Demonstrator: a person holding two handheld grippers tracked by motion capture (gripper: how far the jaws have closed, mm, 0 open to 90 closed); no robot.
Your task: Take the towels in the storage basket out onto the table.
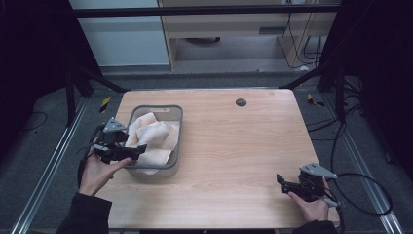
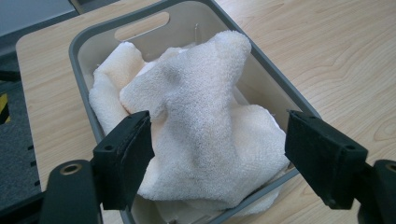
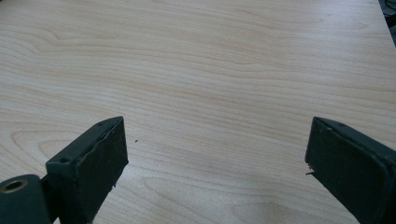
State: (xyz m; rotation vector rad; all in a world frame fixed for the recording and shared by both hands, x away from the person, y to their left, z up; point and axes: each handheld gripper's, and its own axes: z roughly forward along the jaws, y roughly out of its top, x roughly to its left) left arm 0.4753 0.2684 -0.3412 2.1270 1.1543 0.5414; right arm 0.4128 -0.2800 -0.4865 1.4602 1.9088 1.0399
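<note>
A grey plastic basket [image 1: 180,127] stands on the left half of the wooden table [image 1: 234,146], filled with crumpled cream towels [image 1: 152,132]. My left gripper [image 1: 136,151] hovers at the basket's near left corner, open, just over the towels. In the left gripper view the top towel [image 2: 201,107] bulges up beyond the wide-apart jaws of my left gripper [image 2: 219,149], with the basket rim [image 2: 88,37] around it; nothing is clamped. My right gripper [image 1: 284,183] rests low near the table's front right corner. It is open [image 3: 217,158] over bare wood, holding nothing.
A small black round grommet [image 1: 240,102] sits in the tabletop near the far edge. Black cables [image 1: 363,195] loop on the floor to the right of the table. Metal frame rails [image 1: 48,161] run along the left side.
</note>
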